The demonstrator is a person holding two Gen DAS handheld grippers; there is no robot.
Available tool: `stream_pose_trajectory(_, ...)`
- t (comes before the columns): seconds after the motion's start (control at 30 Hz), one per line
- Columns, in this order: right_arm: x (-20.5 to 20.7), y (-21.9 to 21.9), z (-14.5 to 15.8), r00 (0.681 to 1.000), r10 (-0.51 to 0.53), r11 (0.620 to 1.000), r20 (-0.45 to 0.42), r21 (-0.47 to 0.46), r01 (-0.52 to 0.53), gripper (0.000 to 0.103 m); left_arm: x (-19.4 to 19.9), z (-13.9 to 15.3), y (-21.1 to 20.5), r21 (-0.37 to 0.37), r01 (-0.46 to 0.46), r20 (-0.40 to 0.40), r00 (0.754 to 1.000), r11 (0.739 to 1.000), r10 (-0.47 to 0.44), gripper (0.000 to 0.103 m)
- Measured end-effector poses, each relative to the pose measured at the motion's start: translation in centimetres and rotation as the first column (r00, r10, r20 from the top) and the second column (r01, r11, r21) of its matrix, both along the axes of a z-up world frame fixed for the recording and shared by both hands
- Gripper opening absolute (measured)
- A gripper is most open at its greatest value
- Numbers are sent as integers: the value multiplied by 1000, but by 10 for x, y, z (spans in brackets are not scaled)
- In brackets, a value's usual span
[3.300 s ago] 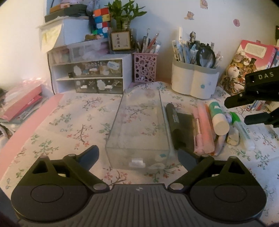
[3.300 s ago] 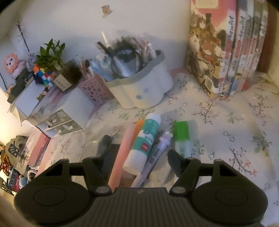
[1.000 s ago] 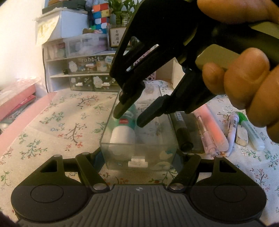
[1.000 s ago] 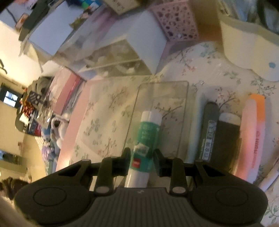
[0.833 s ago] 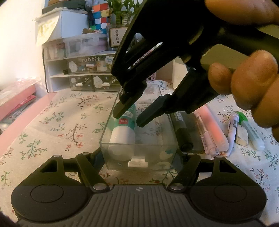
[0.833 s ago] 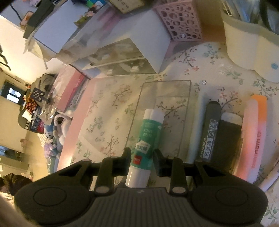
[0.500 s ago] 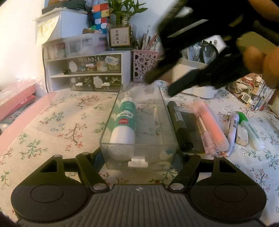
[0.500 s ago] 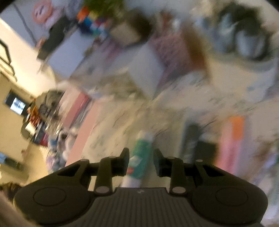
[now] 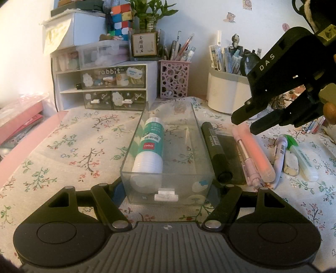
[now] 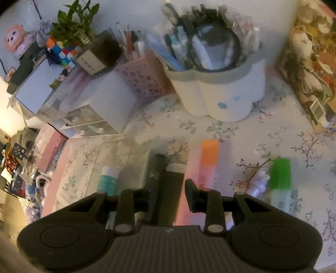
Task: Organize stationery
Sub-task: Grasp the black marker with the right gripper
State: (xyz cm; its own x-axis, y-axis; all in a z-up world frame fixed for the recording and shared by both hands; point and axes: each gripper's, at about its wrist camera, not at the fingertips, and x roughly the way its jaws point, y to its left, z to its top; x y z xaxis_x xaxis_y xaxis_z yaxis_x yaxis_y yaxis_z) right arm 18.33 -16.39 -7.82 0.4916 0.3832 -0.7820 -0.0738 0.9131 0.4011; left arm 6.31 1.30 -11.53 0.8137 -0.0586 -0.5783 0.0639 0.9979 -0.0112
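The desk is covered by a pale floral cloth [image 9: 69,147], with a pink edge [image 9: 23,155] seen at the left. A cream wall [image 9: 201,19] is set behind it, dotted with small cartoon stickers [image 9: 231,16]. Against the wall, a white drawer unit [image 9: 105,88] with clear fronts is placed, and a colour cube [image 9: 119,20] and a potted bamboo plant [image 9: 150,14] are stood on top. A pink perforated pen holder [image 9: 174,78] and a white pen pot [image 9: 227,94] are ranged alongside. Illustrated books [image 10: 310,63] are leaned at the right. The scene is lit warmly and dimly.
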Motion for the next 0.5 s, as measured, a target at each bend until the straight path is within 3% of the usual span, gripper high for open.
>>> stream_pose_trajectory(0.1, 1, 7, 1, 999, 48, 998, 12, 32, -48, 16, 0, 0, -1, -1, 0, 0, 1000, 1000, 0, 73)
stream_pose_trajectory(0.3, 11, 32, -15, 992, 124, 992, -35, 11, -123, 16, -1, 0, 0, -5, -4, 1, 1000, 1000, 4, 73)
stream_pose_trajectory(0.5, 14, 49, -20, 986, 162, 983, -36, -83, -165, 7, -1, 0, 1, -2, -6, 1, 1000, 1000, 6, 73)
